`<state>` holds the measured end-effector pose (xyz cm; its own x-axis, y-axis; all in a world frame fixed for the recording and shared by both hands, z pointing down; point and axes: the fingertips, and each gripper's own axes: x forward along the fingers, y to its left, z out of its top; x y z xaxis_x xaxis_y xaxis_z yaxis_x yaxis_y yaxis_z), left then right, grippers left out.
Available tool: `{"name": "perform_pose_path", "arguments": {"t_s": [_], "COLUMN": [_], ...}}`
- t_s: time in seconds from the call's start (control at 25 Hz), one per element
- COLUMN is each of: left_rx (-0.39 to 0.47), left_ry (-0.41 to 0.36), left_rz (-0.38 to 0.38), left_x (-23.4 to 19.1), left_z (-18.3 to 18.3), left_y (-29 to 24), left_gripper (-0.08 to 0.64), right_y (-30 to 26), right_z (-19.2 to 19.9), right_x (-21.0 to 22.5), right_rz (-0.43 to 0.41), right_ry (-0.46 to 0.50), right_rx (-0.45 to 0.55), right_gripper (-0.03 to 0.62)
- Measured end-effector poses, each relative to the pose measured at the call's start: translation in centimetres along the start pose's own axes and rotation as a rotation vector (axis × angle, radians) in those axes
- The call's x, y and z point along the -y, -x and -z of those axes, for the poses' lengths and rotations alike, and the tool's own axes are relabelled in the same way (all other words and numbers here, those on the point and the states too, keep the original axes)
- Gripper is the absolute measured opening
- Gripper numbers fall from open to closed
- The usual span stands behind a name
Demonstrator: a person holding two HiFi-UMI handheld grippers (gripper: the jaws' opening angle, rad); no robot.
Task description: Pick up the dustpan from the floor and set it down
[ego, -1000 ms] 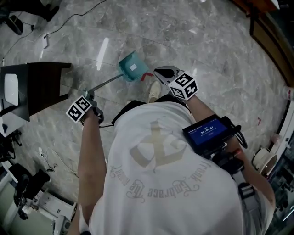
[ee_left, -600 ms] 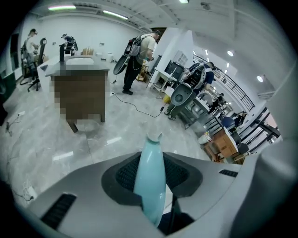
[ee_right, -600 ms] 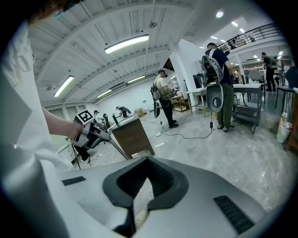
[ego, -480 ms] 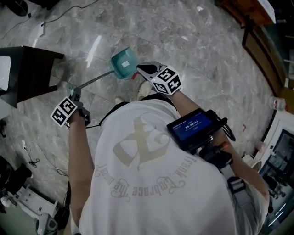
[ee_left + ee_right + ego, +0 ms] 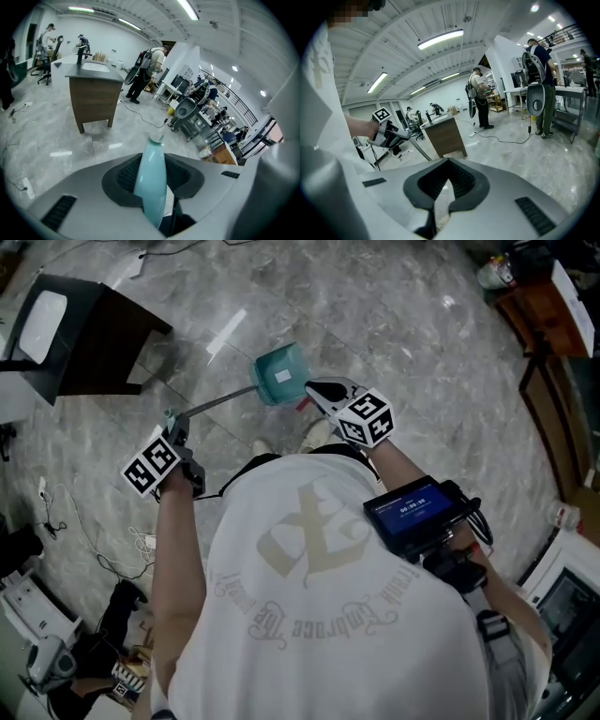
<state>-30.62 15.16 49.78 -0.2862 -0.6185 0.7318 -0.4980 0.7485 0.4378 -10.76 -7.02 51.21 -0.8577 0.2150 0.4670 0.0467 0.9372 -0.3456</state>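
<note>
The left gripper [image 5: 174, 426] is clenched on the top end of the dustpan's [image 5: 281, 376] long handle [image 5: 152, 180]. In the left gripper view the pale teal grip stands between the two dark pads, and both press on it. From this gripper the thin metal shaft slopes away and down to the teal pan, which sits over the grey marble floor [image 5: 422, 343]. I cannot tell whether the pan touches the floor.

The right gripper [image 5: 321, 390] is just beside the pan, on its near right side, and does not hold it. In the right gripper view its jaws are closed together at the tips with nothing between them.

A dark wooden counter [image 5: 103, 329] stands well apart from the left gripper, beyond it and to its left. Loose cables [image 5: 103, 554] lie on the floor behind that gripper. A device with a lit blue screen [image 5: 412, 512] is strapped to the person's right forearm, behind the right gripper. Other people [image 5: 479, 96] stand far off in the room.
</note>
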Motion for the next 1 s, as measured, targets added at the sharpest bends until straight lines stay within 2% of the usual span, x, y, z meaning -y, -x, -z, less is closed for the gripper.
{"name": "perform_pose_path", "arguments": {"t_s": [0.4, 1.0], "left_rx": [0.076, 0.066], "left_ry": [0.085, 0.114], "left_rz": [-0.032, -0.056], "left_x": [-2.4, -3.3], "left_z": [0.1, 0.8], "left_y": [5.3, 5.4], "left_gripper": [0.126, 0.127], "right_y": [-1.6, -1.2], "right_z": [-2.0, -0.8], "right_x": [-3.0, -2.6], "right_rz": [-0.079, -0.070], "right_ry": [0.060, 0.038], "right_rx": [-0.026, -0.038], "right_gripper": [0.015, 0.015]}}
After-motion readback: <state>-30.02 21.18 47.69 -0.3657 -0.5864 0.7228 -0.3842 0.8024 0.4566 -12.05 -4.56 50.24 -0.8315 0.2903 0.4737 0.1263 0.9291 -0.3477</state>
